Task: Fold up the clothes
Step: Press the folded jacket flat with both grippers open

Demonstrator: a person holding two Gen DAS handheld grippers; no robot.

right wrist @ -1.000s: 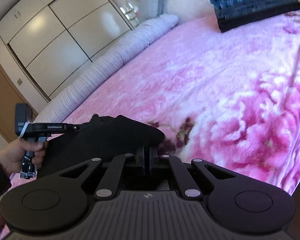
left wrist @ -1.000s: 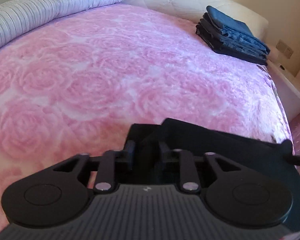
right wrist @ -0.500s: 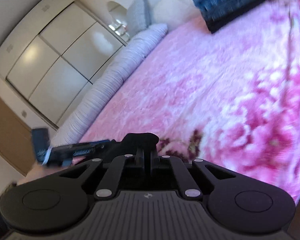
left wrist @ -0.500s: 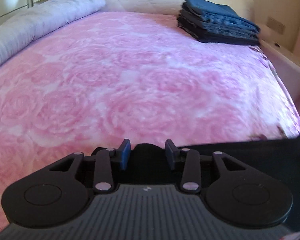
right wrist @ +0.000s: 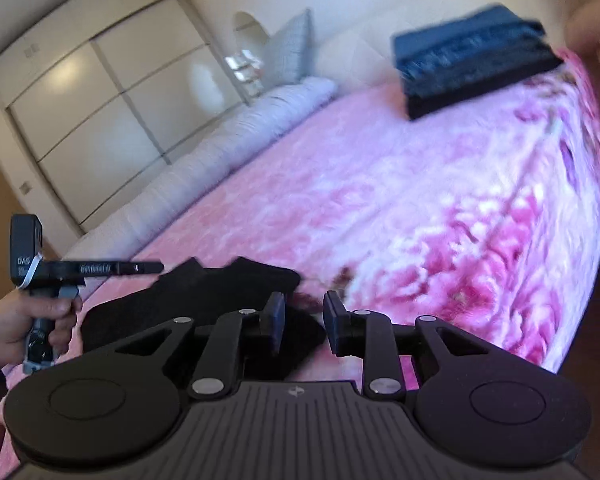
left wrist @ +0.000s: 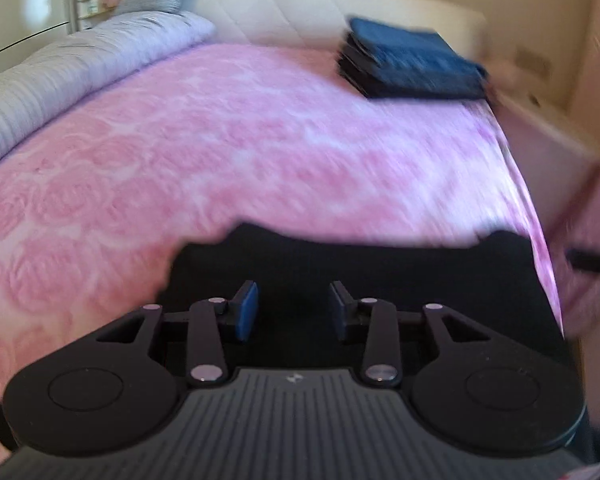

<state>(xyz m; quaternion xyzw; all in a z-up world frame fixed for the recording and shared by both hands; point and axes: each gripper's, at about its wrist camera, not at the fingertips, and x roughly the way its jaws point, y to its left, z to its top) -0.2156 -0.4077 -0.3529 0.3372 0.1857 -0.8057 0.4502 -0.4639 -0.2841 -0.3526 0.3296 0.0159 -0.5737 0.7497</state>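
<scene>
A black garment (left wrist: 380, 268) lies on the pink rose blanket (left wrist: 220, 152) at the near edge of the bed; it also shows in the right wrist view (right wrist: 204, 300). My left gripper (left wrist: 293, 311) is open just above the garment, holding nothing. My right gripper (right wrist: 303, 322) is open over the garment's right end, empty. The left gripper, held in a hand, shows at the left of the right wrist view (right wrist: 80, 270).
A stack of folded dark and blue clothes (left wrist: 408, 66) sits at the far right corner of the bed, also in the right wrist view (right wrist: 472, 60). A grey striped bolster (left wrist: 72, 76) runs along the left side. White wardrobe doors (right wrist: 92, 120) stand beyond.
Both grippers have opened and let go of the black garment, which now lies on the blanket. Both cameras have pulled back slightly.
</scene>
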